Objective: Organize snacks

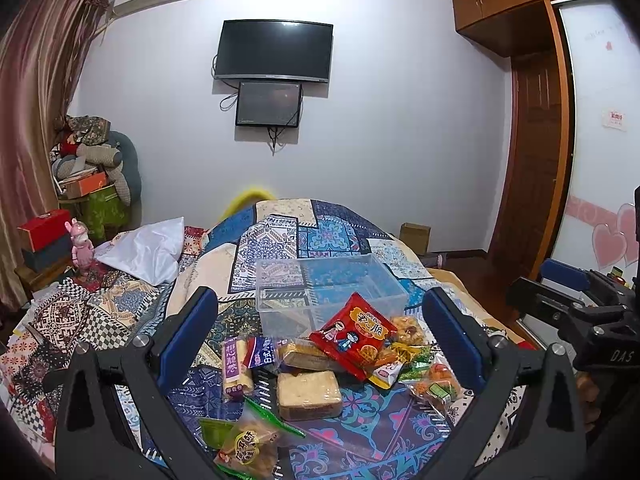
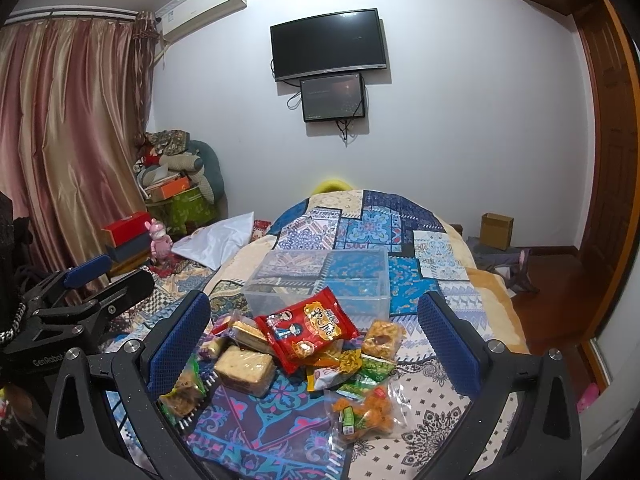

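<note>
A heap of wrapped snacks lies on a patterned quilt (image 1: 280,236). On top of the heap is a red packet (image 1: 352,338) (image 2: 306,328), with wrapped sandwich cakes (image 1: 309,394) (image 2: 245,369) beside it and a clear bag of orange puffs (image 2: 362,412) to the right. Behind the heap stands an empty clear plastic box (image 1: 332,290) (image 2: 320,280). My left gripper (image 1: 320,332) hovers open over the snacks, holding nothing. My right gripper (image 2: 316,332) is open too, with empty jaws above the heap. Each gripper shows at the edge of the other's view.
A white pillow (image 1: 148,252) lies on the bed to the left. Boxes, a pink doll (image 1: 82,244) and stacked clutter (image 1: 92,172) fill the left corner by the curtain. A cardboard box (image 2: 496,230) sits on the floor at right, near a wooden wardrobe (image 1: 532,152).
</note>
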Demonstrator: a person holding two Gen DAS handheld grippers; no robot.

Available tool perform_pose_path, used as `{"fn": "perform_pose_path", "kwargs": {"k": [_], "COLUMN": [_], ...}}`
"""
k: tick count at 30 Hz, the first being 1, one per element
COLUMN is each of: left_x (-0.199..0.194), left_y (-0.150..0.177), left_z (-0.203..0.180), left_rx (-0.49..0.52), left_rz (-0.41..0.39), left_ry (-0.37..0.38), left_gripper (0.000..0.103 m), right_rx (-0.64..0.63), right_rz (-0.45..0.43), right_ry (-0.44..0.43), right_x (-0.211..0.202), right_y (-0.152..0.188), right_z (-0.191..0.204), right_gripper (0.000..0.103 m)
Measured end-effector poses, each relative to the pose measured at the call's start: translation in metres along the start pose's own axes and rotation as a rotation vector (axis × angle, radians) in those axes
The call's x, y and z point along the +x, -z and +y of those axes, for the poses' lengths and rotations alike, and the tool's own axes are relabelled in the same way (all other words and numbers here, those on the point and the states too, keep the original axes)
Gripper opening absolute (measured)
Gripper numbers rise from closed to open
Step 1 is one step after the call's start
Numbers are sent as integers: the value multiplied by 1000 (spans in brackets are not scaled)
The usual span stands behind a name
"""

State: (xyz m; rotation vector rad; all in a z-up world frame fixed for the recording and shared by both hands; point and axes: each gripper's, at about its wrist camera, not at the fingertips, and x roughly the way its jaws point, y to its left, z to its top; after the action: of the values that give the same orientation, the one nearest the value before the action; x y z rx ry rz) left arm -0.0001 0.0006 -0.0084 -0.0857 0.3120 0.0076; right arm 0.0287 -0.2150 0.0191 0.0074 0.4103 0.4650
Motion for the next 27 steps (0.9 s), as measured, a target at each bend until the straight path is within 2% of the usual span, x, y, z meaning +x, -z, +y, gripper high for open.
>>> {"fn": "perform_pose_path", "kwargs": {"k": [27], "left_x": [-1], "left_y": [0], "left_z": [-1], "left_rx": [1], "left_rz": [4], "left_ry": [15], "left_gripper": [103], "right_rx": [1], "right_rz": [4], "right_ry": [0], "right_x": [0], "right_y": [1], "right_z": [-1], "right_gripper": [103]}}
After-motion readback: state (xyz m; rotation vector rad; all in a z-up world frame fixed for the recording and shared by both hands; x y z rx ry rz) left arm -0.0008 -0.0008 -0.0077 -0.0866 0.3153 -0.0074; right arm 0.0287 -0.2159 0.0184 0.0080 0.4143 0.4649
